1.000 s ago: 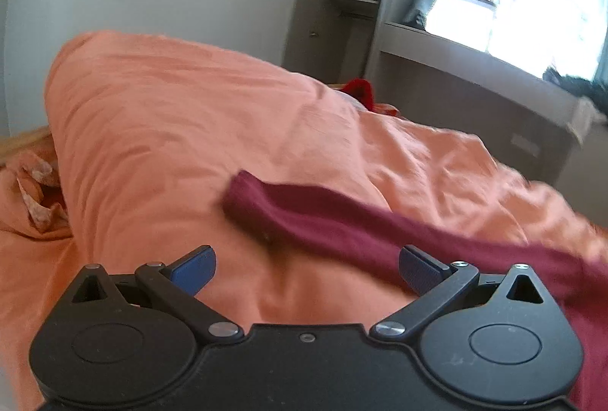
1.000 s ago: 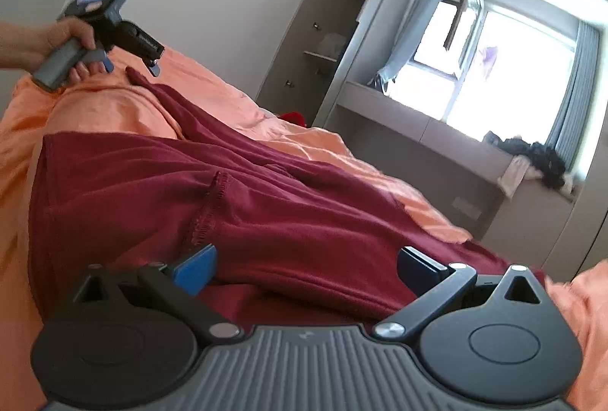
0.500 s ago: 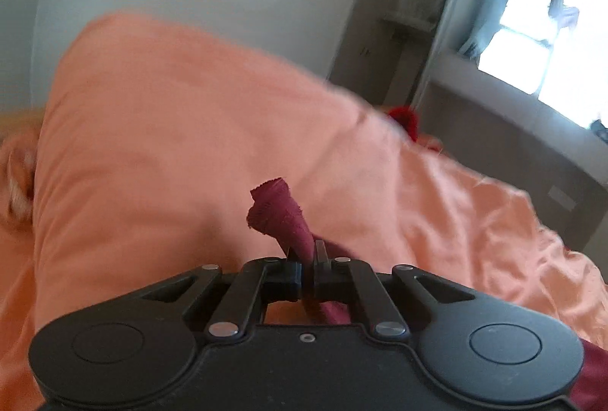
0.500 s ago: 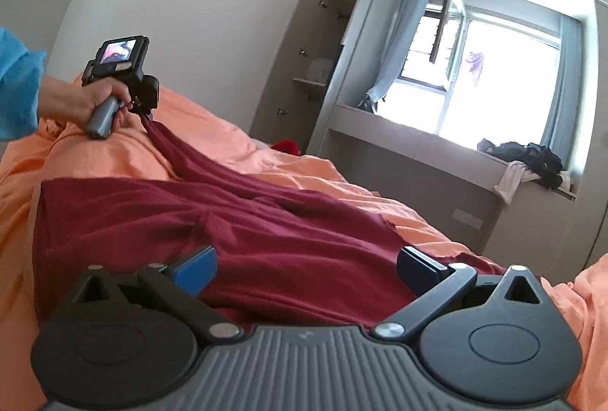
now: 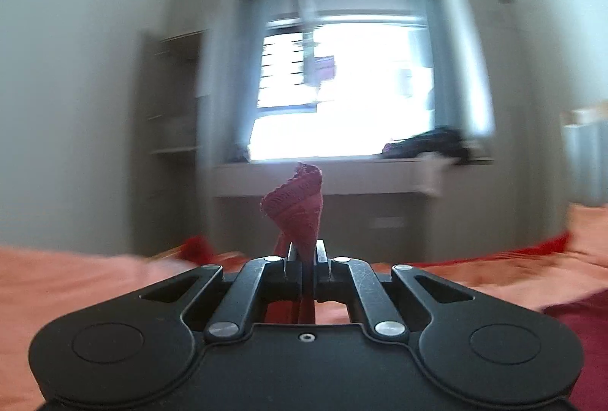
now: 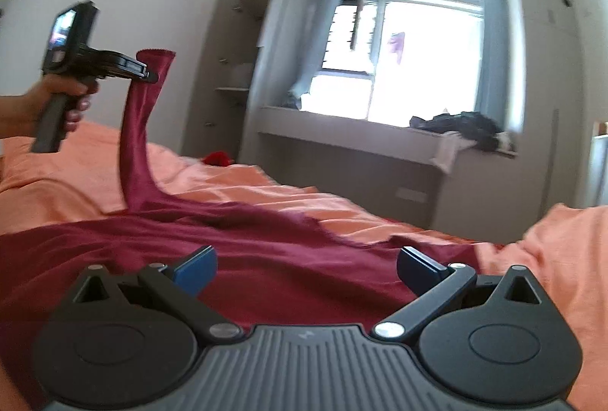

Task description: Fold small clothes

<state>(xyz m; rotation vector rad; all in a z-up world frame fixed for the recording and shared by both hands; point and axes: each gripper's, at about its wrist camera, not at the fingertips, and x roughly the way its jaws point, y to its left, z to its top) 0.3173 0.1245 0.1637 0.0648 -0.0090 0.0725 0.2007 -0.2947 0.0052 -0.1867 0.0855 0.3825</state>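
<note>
An orange duvet (image 6: 266,194) covers the bed, rumpled, filling the near half of the right wrist view from left to right. Beyond it, at the far side of the room, a bright window (image 6: 414,61) sits above a grey ledge (image 6: 353,141) with a dark heap of clothes (image 6: 459,124) at its right end. On the duvet lies a dark red garment (image 6: 266,266), soft and wrinkled, spread broad across the near middle, with a stitched hem showing at its raised end. One narrow part of it rises steeply at the left, stretched into a taut strip up to the left gripper (image 6: 150,76), which a hand (image 6: 57,103) holds in the air above the bed. In the left wrist view that gripper (image 5: 304,255) is clenched on the garment (image 5: 298,205): a small cone of cloth with a zigzag-stitched edge sticks out past the closed tips, and more cloth hangs below them. The right gripper (image 6: 306,264) is released, its blue pads (image 6: 195,264) wide apart, hovering low over the flat body of the garment, which lies between and just beyond them; whether it touches the cloth I cannot tell.
</note>
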